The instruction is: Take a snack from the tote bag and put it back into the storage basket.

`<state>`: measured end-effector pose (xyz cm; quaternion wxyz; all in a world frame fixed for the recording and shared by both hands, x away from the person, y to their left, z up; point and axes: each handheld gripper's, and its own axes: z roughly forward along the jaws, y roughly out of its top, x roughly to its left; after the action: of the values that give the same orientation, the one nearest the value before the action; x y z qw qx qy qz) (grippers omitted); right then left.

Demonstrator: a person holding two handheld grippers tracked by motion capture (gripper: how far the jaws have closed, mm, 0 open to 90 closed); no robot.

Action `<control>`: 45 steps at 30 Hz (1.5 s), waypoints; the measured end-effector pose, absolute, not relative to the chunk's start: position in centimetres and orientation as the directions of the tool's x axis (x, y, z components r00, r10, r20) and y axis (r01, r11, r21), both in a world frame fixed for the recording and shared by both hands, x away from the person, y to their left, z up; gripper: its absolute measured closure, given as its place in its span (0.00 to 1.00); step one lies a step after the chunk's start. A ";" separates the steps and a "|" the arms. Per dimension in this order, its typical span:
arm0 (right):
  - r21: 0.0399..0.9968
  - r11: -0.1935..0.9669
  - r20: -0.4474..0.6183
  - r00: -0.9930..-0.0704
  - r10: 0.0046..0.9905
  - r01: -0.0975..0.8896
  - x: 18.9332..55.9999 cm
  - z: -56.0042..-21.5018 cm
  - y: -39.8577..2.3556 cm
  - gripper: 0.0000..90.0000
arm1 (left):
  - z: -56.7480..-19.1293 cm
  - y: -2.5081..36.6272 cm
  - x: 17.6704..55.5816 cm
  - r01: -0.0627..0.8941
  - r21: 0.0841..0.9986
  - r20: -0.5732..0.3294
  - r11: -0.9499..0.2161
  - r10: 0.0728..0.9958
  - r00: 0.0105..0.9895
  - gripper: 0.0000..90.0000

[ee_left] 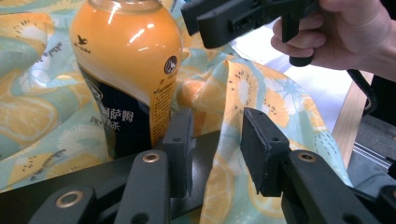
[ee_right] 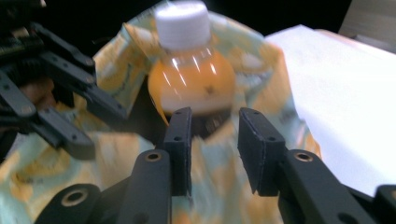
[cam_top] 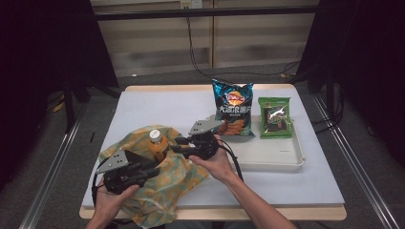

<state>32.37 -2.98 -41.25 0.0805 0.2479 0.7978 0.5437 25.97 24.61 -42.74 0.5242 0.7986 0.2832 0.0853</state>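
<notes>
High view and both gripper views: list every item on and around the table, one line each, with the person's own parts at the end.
bottle: one, orange drink with white cap, standing in the cloth bag
cloth bag: one, pale green with orange fruit print, near left part of the table
chip bag: one, dark blue, leaning at the tray's far left
green snack packet: one, green, on the tray's far right
tray: one, white, right half of the table
table: one, white top with wooden edge
left gripper: one, black, jaws apart over the bag's cloth
right gripper: one, black, jaws apart just short of the bottle
</notes>
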 end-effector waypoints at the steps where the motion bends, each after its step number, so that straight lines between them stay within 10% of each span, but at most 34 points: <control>1: 0.908 0.288 0.138 -0.866 0.481 0.305 32.4 -41.1 -2.8 0.67 | -42.7 24.6 25.9 0.366 0.886 -0.163 -0.286 0.545 0.822 0.71; 17: 0.898 0.311 0.134 -0.867 0.480 0.312 33.5 -41.3 1.5 0.34 | -42.9 25.0 26.0 0.384 0.876 -0.170 -0.291 0.558 0.812 0.63; 45: 0.878 0.359 0.110 -0.863 0.492 0.317 34.4 -43.0 4.2 0.34 | -42.8 26.0 25.7 0.376 0.885 -0.146 -0.275 0.603 0.784 0.37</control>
<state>34.42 4.22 -43.00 0.0864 0.2467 0.8199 0.5093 25.67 26.00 -42.79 0.5164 0.7908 0.3096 0.1100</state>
